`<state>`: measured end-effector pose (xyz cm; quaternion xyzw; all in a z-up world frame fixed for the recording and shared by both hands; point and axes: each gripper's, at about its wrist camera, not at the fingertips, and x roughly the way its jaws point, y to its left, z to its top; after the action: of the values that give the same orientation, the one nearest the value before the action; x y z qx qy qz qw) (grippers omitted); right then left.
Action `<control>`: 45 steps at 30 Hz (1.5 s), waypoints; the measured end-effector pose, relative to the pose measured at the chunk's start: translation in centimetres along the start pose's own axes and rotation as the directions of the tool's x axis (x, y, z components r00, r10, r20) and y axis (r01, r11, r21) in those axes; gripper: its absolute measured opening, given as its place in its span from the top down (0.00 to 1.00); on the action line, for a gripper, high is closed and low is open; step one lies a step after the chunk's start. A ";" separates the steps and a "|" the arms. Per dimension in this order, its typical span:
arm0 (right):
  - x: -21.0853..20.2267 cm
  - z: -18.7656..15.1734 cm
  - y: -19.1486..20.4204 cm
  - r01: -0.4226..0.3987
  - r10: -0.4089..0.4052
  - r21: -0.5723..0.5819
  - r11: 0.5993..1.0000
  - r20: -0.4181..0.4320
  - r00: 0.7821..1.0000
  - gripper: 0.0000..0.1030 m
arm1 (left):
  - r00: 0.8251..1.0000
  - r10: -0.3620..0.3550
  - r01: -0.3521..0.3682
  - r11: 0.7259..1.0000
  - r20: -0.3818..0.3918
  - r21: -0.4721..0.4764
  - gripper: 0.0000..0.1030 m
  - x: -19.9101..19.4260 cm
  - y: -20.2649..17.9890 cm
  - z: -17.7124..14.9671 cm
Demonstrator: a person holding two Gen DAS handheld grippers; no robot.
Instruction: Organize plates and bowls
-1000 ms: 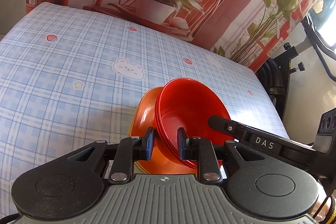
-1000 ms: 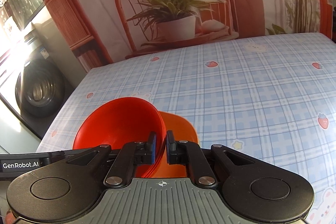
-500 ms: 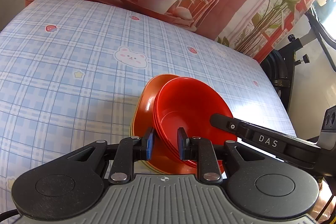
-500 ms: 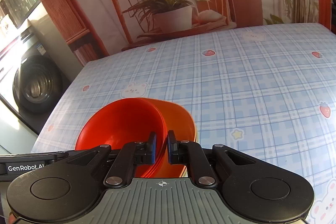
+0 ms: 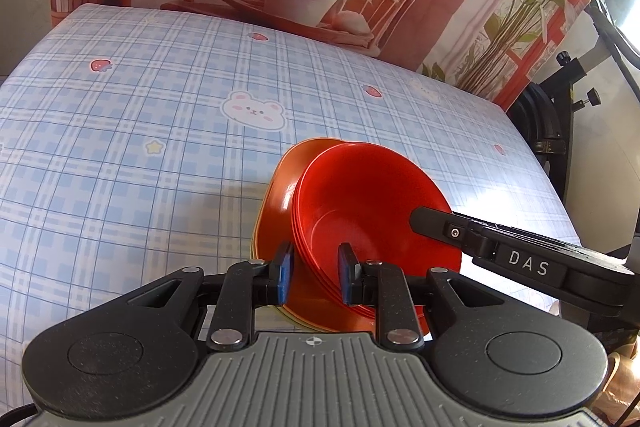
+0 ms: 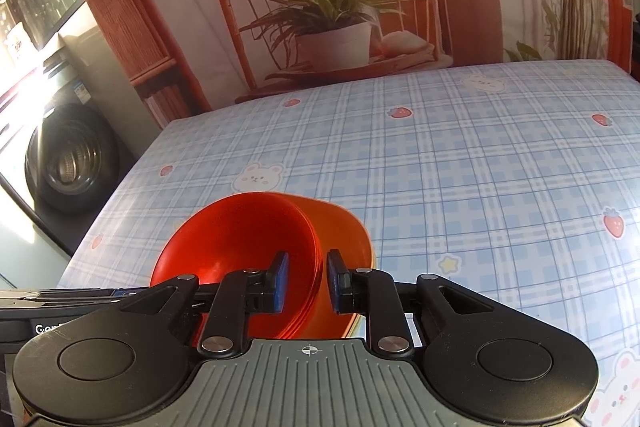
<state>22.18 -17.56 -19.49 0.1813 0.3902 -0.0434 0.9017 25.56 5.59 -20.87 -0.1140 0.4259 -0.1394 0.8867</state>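
Note:
A stack of red bowls (image 5: 372, 211) sits nested on orange plates (image 5: 280, 195) on the blue plaid tablecloth (image 5: 140, 131). My left gripper (image 5: 314, 277) straddles the near rim of the bowl stack, its pads standing a little off the rim, open. My right gripper (image 6: 306, 281) straddles the opposite rim of the same red bowls (image 6: 240, 239), with the orange plates (image 6: 344, 231) behind; its pads also stand apart from the rim, open. The right gripper's body (image 5: 520, 259) shows across the bowls in the left wrist view.
The table's right edge (image 5: 552, 187) drops off beside black equipment (image 5: 548, 123). A washing machine (image 6: 68, 159) stands beyond the left edge. A printed backdrop with a chair and a plant (image 6: 336, 19) hangs behind the table.
Both grippers have opened: their pads were clamped on the bowl rims and now stand apart. The stack has come down onto the table.

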 end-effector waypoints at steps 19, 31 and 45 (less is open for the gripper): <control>-4.2 0.2 0.3 0.069 -0.066 -0.025 0.997 0.099 0.993 0.61 | 0.993 0.073 -0.082 0.993 0.098 0.083 0.63 -4.0 -1.9 -0.5; -8.4 0.1 2.4 0.096 -0.080 -0.085 0.992 0.175 0.981 0.23 | 0.962 0.142 -0.167 0.982 0.235 0.089 0.44 -9.5 -3.6 -1.1; -17.9 0.8 4.6 0.142 -0.101 -0.105 0.984 0.319 0.942 0.00 | 0.881 0.177 -0.249 0.962 0.438 0.112 0.21 -18.4 -6.6 -1.5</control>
<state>11.35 -14.67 -4.71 0.0901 0.2552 -0.1023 0.9572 12.36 5.62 -6.34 -0.0201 0.2199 -0.0473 0.9742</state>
